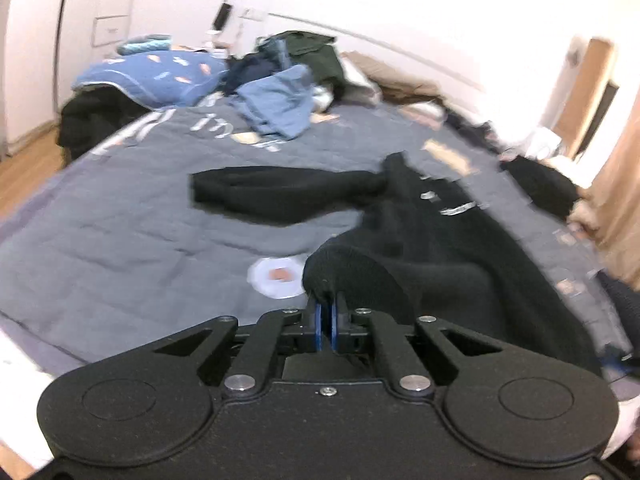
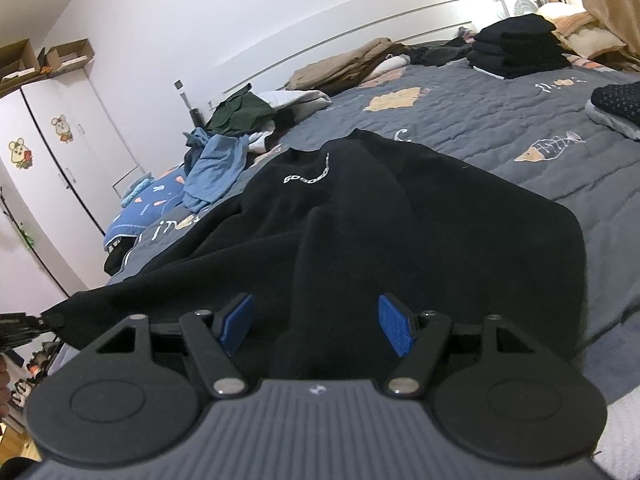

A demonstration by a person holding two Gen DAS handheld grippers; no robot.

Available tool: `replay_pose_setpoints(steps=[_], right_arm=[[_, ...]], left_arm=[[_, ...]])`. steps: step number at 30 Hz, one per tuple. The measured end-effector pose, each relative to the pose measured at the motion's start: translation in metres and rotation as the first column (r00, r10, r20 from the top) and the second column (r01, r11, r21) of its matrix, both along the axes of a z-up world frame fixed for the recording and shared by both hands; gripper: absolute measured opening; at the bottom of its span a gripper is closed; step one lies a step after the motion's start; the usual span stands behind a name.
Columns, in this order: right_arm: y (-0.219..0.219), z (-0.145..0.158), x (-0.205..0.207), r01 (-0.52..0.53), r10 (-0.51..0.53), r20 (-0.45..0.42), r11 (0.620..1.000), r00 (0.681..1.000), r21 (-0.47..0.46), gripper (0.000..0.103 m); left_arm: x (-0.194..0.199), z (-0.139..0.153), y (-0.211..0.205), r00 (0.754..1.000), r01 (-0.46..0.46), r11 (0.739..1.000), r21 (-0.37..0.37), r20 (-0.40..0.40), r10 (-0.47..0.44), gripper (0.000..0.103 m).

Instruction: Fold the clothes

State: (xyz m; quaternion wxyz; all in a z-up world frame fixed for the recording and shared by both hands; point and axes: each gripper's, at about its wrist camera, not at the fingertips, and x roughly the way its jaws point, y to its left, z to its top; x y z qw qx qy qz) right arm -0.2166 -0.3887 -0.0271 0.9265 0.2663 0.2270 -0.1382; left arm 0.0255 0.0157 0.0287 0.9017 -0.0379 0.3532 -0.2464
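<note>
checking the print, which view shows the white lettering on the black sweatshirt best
The right wrist view: the white lettering sits sharp below the black sweatshirt collar. The left wrist view shows it only as blurred, foreshortened streaks.

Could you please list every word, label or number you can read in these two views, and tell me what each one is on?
"GO...": white lettering on the chest of the black sweatshirt; only the first letters are clear, the rest runs into a chain-like print.
White characters on the grey quilted bedspread, near the blue pillow: too distorted to read.
Same bedspread, left wrist view: white characters, blurred.
Stickers on the white wardrobe: cartoon mice, no text.
</note>
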Motion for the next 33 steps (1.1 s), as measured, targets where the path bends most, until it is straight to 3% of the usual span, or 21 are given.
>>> replay_pose_setpoints(steps=[3, 6, 10, 13, 16, 22, 27, 33], right_arm=[[-0.004, -0.001, 0.000, 0.018, -0.018, -0.009, 1.000, 1.000, -0.001, 0.069], [-0.008, -0.002, 0.000, 0.043, -0.043, -0.029, 0.999, 0.999, -0.019, 0.069], [-0.017, 0.002, -0.001, 0.093, -0.099, -0.054, 0.990, 0.994, -0.108, 0.069], [-0.037, 0.008, -0.003, 0.154, -0.166, -0.063, 0.975, 0.984, -0.163, 0.069], [-0.068, 0.013, -0.002, 0.229, -0.245, -0.078, 0.958, 0.966, -0.171, 0.069], [-0.123, 0.016, 0.015, 0.268, -0.294, -0.117, 0.943, 0.949, -0.196, 0.069], [-0.153, 0.002, 0.039, 0.221, -0.277, -0.204, 0.941, 0.939, -0.257, 0.069], [-0.177, -0.017, 0.043, 0.200, -0.278, -0.255, 0.935, 0.926, -0.293, 0.069]], left_arm=[[0.006, -0.022, -0.006, 0.996, 0.032, 0.992, 0.120, -0.084, -0.022, 0.005], [0.007, -0.043, -0.017, 0.994, 0.021, 0.970, 0.244, -0.110, 0.006, 0.011], [0.007, -0.039, -0.013, 0.994, 0.002, 0.967, 0.255, -0.104, 0.025, 0.014], [-0.002, -0.021, -0.008, 0.999, -0.019, 0.979, 0.203, -0.044, 0.029, 0.019], [-0.011, -0.007, -0.008, 1.000, 0.013, 0.994, 0.112, -0.012, -0.012, 0.038], [-0.034, -0.004, -0.056, 0.979, 0.202, 0.977, 0.061, 0.026, -0.204, 0.040], [-0.045, -0.029, -0.106, 0.960, 0.281, 0.960, -0.008, 0.010, -0.281, 0.041], [-0.048, -0.082, -0.140, 0.958, 0.274, 0.951, -0.142, -0.046, -0.283, 0.041]])
